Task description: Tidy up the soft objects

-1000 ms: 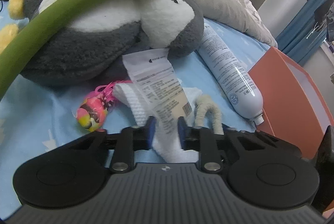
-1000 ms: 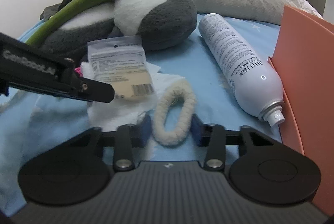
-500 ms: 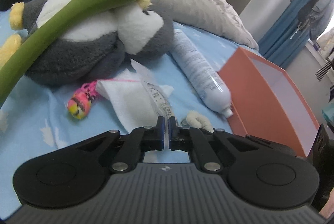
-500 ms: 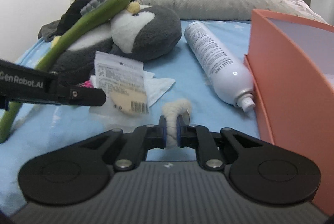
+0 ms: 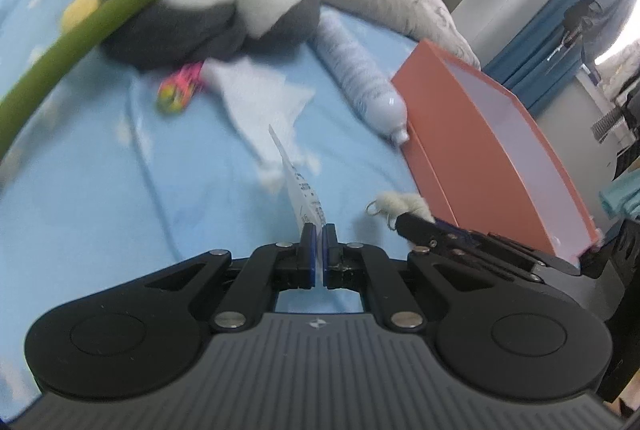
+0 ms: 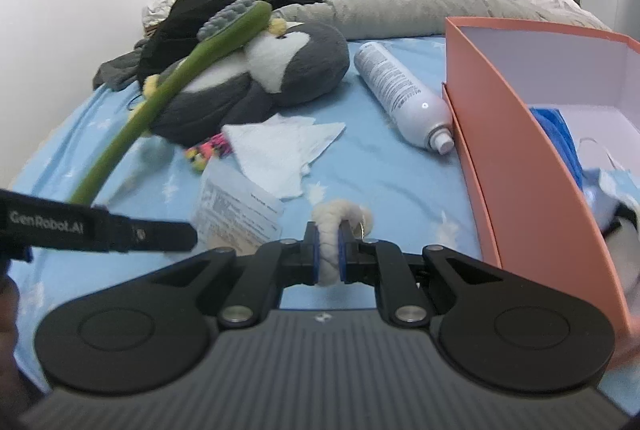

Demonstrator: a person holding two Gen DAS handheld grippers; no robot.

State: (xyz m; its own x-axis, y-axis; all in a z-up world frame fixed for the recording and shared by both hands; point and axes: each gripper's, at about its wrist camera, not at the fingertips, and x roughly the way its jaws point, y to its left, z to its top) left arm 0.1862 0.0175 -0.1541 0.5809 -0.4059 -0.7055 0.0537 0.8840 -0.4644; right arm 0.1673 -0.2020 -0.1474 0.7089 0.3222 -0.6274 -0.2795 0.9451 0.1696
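Left claw (image 5: pixel 319 230) pinches the packet (image 5: pixel 300 189); right claw (image 6: pixel 328 236) squeezes the fluffy loop (image 6: pixel 329 250), box (image 6: pixel 520 157) at three o'clock, both clear of the bed (image 6: pixel 380 169).

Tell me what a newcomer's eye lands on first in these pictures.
First the grey and white penguin plush lying on the blue bedsheet, with a long green massage stick resting across it. Next the open orange box at the right, a white spray can lying beside it. In front, each tool grips something: the right tool a fluffy white loop, the left tool a printed packet.
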